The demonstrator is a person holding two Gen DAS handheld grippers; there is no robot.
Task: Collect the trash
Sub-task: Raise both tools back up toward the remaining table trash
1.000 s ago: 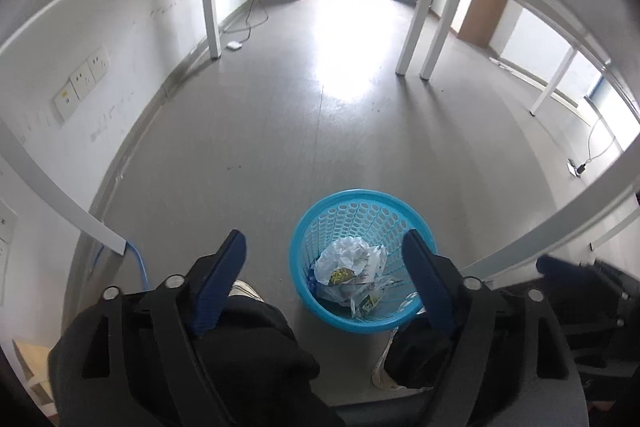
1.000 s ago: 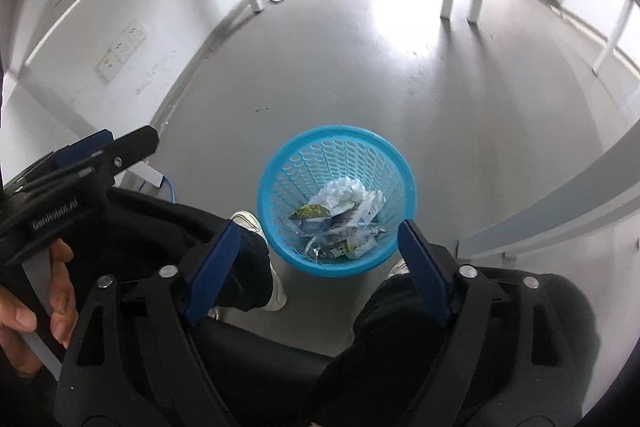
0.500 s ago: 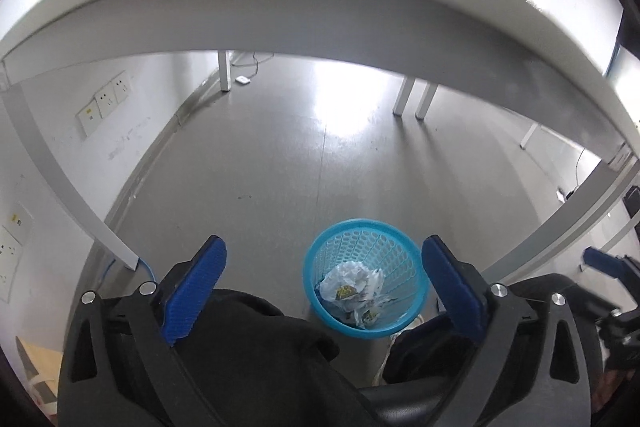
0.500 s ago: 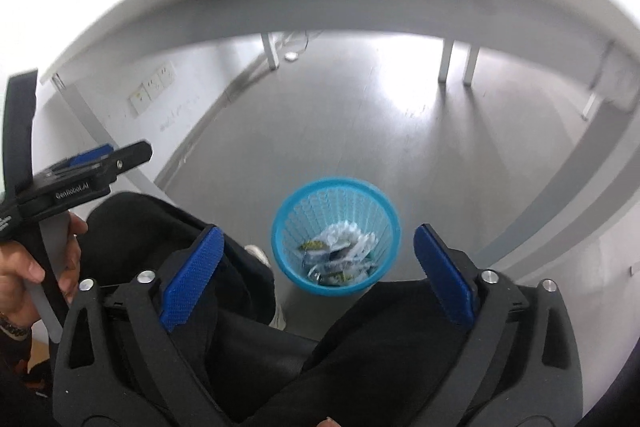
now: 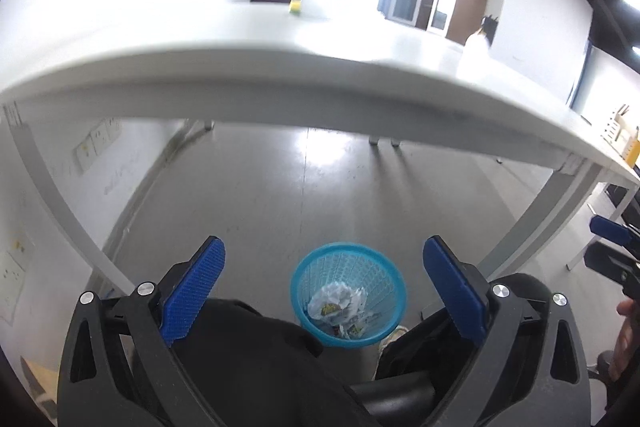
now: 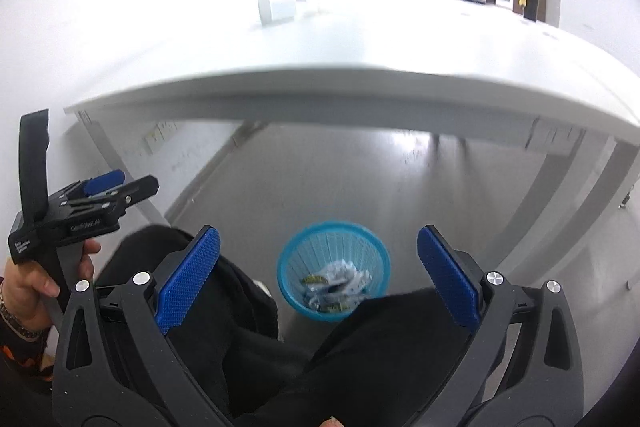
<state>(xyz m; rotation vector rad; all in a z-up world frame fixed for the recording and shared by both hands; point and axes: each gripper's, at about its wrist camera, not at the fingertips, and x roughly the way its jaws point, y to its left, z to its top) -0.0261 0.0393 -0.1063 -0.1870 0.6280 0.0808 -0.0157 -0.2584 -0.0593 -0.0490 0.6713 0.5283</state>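
A blue mesh bin (image 5: 348, 297) stands on the grey floor under the white table (image 5: 320, 75), with crumpled paper and wrappers (image 5: 336, 303) inside. My left gripper (image 5: 324, 245) hangs open high above it, nothing between its blue pads. The right wrist view shows the same bin (image 6: 334, 263) and its trash (image 6: 330, 283) far below my right gripper (image 6: 318, 231), which is also wide open and holds nothing. The left gripper (image 6: 106, 187) shows at that view's left, held by a hand. On the table top lie a yellow-capped item (image 5: 295, 6) and a white container (image 6: 276, 9).
A person's legs in dark trousers (image 5: 248, 355) flank the bin, a pale shoe (image 5: 394, 335) beside it. The table's front edge (image 6: 360, 95) and slanted legs (image 5: 56, 199) stand between the grippers and the floor. A wall with sockets (image 5: 96, 143) runs along the left.
Both grippers have risen from under the table to above its front edge, so the table top now shows and the bin looks smaller. Both pairs of jaws have spread wider.
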